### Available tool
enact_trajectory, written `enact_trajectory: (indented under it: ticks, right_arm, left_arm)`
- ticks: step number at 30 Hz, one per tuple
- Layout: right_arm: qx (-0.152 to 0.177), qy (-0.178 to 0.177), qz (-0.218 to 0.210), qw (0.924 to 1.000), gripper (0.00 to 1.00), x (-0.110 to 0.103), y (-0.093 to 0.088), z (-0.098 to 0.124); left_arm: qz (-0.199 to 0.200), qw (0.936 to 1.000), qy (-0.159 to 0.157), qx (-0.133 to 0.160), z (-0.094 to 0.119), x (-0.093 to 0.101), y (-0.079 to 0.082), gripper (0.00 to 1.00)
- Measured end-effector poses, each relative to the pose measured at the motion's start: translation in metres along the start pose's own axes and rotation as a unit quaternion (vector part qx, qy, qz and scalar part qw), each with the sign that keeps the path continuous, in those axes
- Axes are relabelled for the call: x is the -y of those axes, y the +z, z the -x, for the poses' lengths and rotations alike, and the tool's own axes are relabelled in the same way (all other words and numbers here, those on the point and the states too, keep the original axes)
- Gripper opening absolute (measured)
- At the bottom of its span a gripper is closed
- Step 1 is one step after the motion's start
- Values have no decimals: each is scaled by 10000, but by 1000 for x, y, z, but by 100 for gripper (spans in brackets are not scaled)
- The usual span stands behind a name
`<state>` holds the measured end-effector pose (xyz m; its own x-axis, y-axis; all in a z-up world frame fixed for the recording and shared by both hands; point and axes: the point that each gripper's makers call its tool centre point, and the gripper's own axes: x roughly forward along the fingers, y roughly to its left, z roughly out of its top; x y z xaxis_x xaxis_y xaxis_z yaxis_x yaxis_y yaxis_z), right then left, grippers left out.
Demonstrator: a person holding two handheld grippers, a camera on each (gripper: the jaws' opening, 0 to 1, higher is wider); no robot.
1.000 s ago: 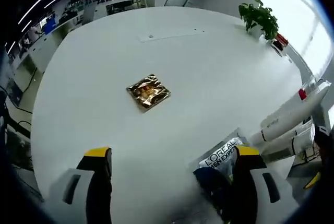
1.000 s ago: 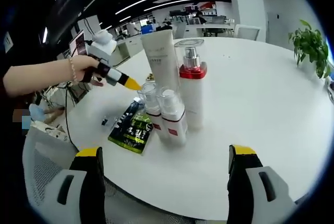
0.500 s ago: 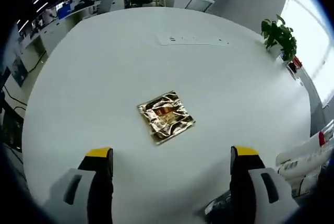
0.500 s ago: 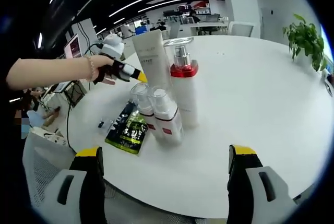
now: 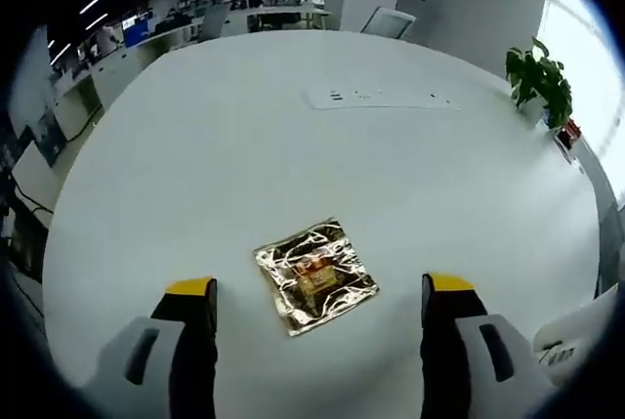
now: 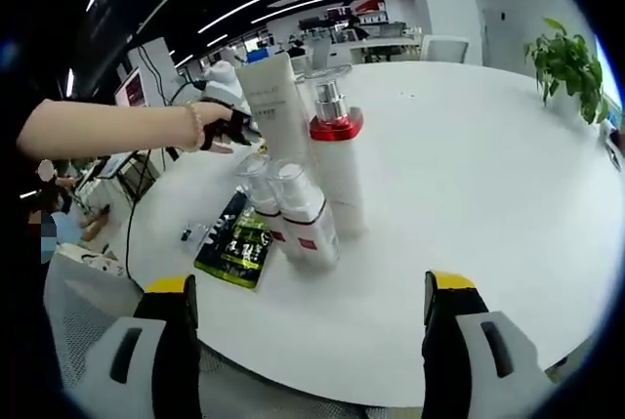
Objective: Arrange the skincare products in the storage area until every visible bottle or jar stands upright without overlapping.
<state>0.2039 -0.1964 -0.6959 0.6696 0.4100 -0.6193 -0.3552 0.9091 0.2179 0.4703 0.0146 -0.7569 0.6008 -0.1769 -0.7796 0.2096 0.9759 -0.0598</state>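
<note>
Now the left gripper (image 5: pixel 312 341) sits closer over the gold foil sachet (image 5: pixel 315 275) than a second ago: then the sachet lay well ahead of the jaws, and the dark L'Oréal sachet and white tubes crowded the right jaw; at this moment the foil packet lies just ahead of and between the two jaw tips, not touching either. White round table (image 5: pixel 293 146) all around it, potted plant (image 5: pixel 539 77) far off to the right. Reading: the approach has gone to the stray packet, likely to bring it toward the group.

Left jaws spread wide, nothing between them.

Right gripper (image 6: pixel 312 341) also spread wide and carrying nothing, hovering off the table edge. Ahead of its jaws, slightly left, the upright cluster: tall white tube (image 6: pixel 273 97), red-collared pump bottle (image 6: pixel 337 165), two small clear-capped bottles (image 6: pixel 293 209) touching in front. Green-black sachet (image 6: pixel 232 243) lies flat just left of them. The person's forearm (image 6: pixel 127 128) reaches in from the left past the tube.

Bottles stand; the flat sachets remain unsorted.
</note>
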Motion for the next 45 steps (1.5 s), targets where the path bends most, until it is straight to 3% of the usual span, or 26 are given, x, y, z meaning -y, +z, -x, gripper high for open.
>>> enact_trajectory:
  ticks: [5, 12, 17, 20, 31, 35, 39, 41, 43, 45]
  right_arm:
    - [-19, -7, 1, 10000, 96, 1, -1, 0]
    - [-25, -15, -14, 10000, 96, 3, -2, -1]
    - [-28, -1, -13, 10000, 96, 2, -1, -1]
    - [-38, -5, -11, 10000, 95, 2, -2, -1]
    - [-11, 2, 14, 10000, 95, 1, 0, 0]
    - [-4, 28, 16, 10000, 95, 0, 0, -1]
    - [19, 57, 23, 10000, 95, -1, 1, -1]
    - [41, 59, 35, 10000, 95, -1, 2, -1]
    - [77, 63, 36, 9999, 95, -1, 4, 0]
    - [108, 71, 27, 9999, 95, -1, 4, 0]
  left_arm:
    - [-284, 9993, 227, 86, -6, -2, 7, 72]
    - [-323, 9991, 202, 165, -10, -8, 13, 65]
    - [-332, 9991, 141, 217, -10, -12, 11, 50]
    - [-424, 9986, 79, 294, -7, -13, 10, 35]
    - [-497, 9981, -117, 350, -10, -13, 12, 34]
    - [-521, 9975, -165, 454, -3, -13, 12, 34]
    - [-507, 9969, -239, 560, 20, -10, -1, 34]
    - [-463, 9961, -340, 664, 21, -8, 6, 34]
    - [-490, 9957, -345, 710, 34, -7, 0, 34]
    - [-546, 9949, -417, 745, 27, -6, 8, 34]
